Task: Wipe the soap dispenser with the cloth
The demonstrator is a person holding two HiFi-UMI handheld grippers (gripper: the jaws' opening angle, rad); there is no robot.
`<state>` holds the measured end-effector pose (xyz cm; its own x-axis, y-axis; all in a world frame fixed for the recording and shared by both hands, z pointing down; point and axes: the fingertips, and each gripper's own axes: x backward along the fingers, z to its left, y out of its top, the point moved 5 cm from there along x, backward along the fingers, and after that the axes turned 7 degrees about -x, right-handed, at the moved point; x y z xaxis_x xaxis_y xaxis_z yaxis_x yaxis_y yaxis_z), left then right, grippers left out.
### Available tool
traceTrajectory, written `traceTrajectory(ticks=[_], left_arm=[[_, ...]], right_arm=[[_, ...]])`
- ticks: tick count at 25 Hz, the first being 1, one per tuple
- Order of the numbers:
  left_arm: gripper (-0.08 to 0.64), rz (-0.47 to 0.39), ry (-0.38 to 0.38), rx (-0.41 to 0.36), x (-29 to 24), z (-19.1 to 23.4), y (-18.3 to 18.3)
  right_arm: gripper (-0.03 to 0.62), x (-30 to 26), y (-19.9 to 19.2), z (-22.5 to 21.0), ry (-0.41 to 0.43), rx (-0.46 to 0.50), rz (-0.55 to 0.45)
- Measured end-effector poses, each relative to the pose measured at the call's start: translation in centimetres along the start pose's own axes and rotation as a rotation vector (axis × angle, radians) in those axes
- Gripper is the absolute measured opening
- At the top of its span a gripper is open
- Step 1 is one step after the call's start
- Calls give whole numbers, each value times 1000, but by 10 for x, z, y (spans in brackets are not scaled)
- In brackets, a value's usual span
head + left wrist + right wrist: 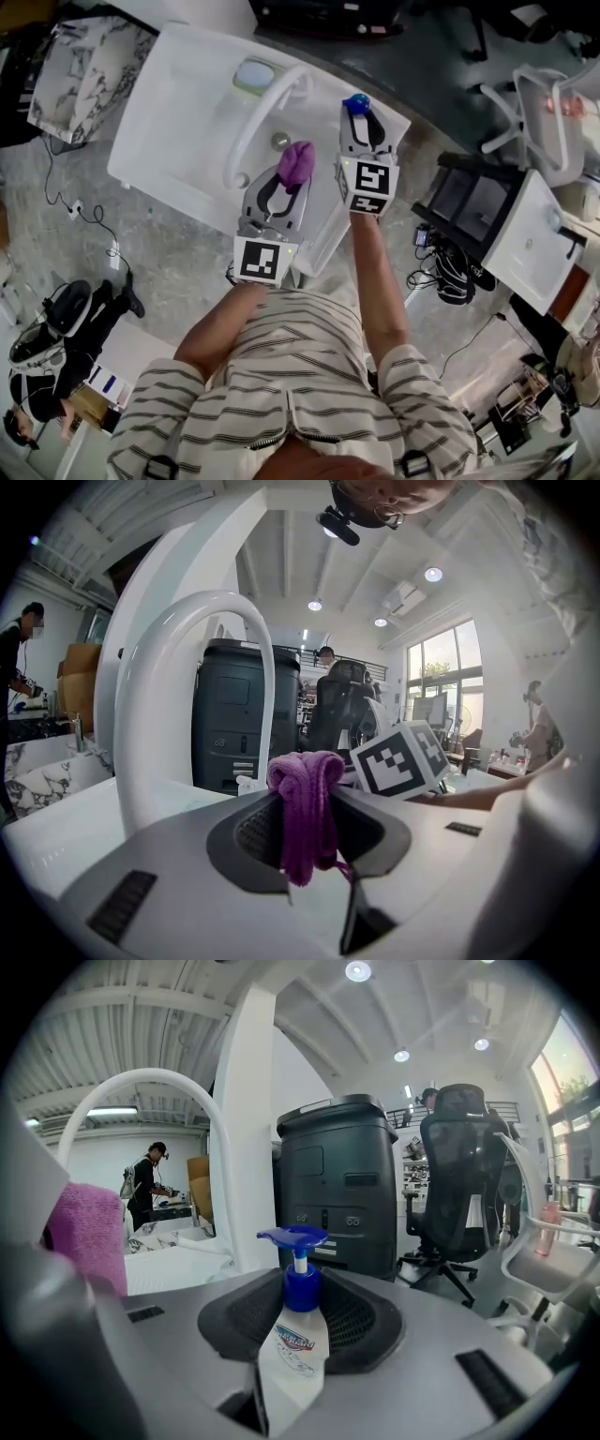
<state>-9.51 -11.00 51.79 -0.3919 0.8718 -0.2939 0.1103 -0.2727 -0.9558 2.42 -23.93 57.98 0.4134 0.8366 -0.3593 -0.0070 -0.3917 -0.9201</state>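
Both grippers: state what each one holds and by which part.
Left gripper: the purple cloth, pinched across its bunched middle. Right gripper: the soap dispenser, clamped on its white body below the blue pump.

Worn: short-sleeved white shirt (309, 375), thin dark stripes throughout. The left gripper (284, 187) and right gripper (362, 122) have light grey shells, black ribbed fingers (255, 834), and each a white cube (263, 260) with black square markers.
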Motion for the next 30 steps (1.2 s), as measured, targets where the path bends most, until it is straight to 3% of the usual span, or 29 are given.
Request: traceTrajectory(ticks=[20,30], left_arm=[[117,-62,-39,-85,35,-35,34],[117,-120,-112,-148,54,-50,61]], right_arm=[[132,106,74,26,162,30,-87],[133,167,115,37,226,30,-122]])
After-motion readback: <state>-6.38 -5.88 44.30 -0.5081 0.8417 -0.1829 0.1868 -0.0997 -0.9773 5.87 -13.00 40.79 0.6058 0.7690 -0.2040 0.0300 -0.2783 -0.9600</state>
